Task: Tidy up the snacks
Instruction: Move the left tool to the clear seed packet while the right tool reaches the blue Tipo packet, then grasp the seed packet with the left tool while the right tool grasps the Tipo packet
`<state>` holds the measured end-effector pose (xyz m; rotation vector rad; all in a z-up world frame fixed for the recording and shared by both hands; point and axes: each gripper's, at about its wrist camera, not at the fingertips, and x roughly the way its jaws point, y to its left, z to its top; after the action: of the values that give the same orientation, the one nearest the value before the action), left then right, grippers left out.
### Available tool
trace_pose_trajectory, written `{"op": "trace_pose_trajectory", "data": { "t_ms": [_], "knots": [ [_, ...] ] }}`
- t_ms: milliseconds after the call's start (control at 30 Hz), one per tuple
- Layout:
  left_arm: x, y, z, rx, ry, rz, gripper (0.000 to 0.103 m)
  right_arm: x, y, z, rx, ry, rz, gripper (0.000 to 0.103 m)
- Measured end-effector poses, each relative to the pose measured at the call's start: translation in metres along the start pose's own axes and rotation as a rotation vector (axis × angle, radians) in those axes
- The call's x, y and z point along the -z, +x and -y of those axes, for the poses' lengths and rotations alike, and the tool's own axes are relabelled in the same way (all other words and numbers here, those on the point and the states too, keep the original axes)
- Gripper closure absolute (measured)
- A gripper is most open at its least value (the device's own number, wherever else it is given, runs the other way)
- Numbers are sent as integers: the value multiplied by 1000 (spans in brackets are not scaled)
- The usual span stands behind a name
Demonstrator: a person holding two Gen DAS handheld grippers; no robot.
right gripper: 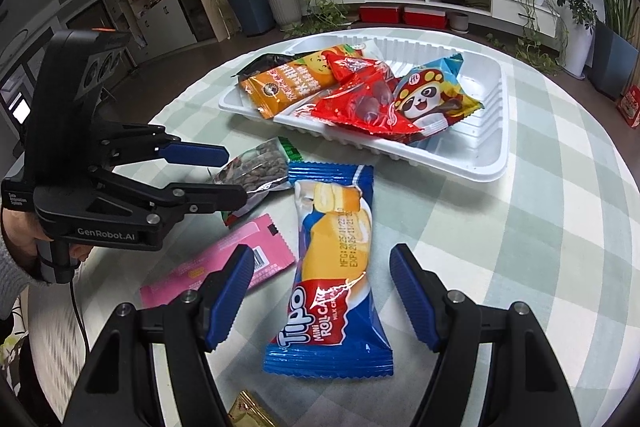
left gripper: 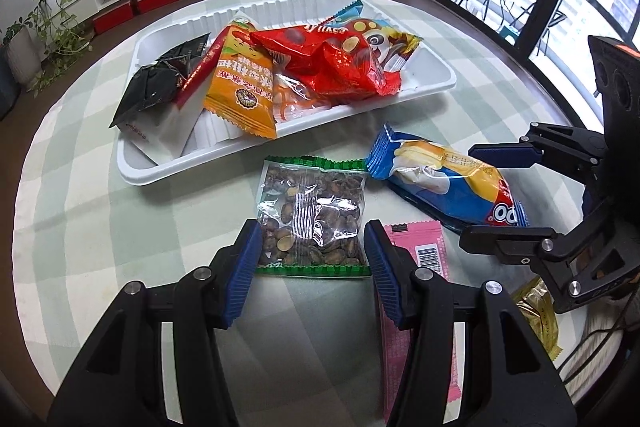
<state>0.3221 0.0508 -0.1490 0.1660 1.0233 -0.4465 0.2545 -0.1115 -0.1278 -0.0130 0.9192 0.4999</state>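
Observation:
A clear seed packet with green edges lies on the checked cloth just in front of the white tray. My left gripper stands open, its blue fingers either side of the packet's near end. In the right wrist view the left gripper hovers over the seed packet. A blue Tipo roll cake packet lies between the spread fingers of my right gripper, which is open with gaps on both sides. The tray holds a red bag, an orange bag and a black bag.
A pink packet lies partly under my left gripper's right finger, beside the roll cake. A gold packet sits near the round table's edge. A hand holds the left gripper. Plants, a TV unit and a window surround the table.

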Motion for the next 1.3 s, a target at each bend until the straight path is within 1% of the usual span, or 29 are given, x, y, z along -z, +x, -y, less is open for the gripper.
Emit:
{"op": "trace_pose_trajectory", "data": {
  "t_ms": [233, 333, 533, 600, 800, 867, 967, 1033, 1100, 1167, 1200, 1267, 1300],
  "knots": [
    [-2, 7, -1, -12, 11, -8, 52, 0, 6, -2, 7, -4, -14, 30],
    [-4, 9, -1, -20, 19, -10, 49, -1, 10, -2, 9, -4, -19, 30],
    [-5, 14, -2, -20, 20, -11, 47, 0, 18, -5, 14, -11, -35, 30],
    [-6, 15, -3, -22, 20, -11, 44, 0, 19, -6, 18, -16, -37, 30],
    [-9, 21, -4, -28, 30, -13, 42, 1, 22, -10, 38, -38, -40, 32],
    [-9, 22, -3, -34, 41, -11, 42, 2, 22, -11, 45, -45, -40, 34],
    [-11, 25, -1, -42, 58, -8, 41, 2, 21, -11, 59, -50, -39, 39],
    [-11, 26, -1, -41, 60, -3, 40, 2, 21, -10, 64, -51, -38, 44],
    [-12, 27, -1, -40, 53, 6, 41, 3, 20, -10, 72, -55, -38, 47],
    [-11, 26, -1, -40, 60, 9, 41, 3, 19, -9, 73, -52, -36, 50],
    [-11, 27, -2, -36, 55, 10, 41, 3, 19, -8, 67, -47, -34, 54],
    [-10, 26, -2, -35, 57, 12, 41, 3, 18, -7, 63, -48, -34, 56],
    [-11, 26, -2, -34, 55, 16, 43, 3, 18, -7, 63, -49, -34, 57]
  ]
}}
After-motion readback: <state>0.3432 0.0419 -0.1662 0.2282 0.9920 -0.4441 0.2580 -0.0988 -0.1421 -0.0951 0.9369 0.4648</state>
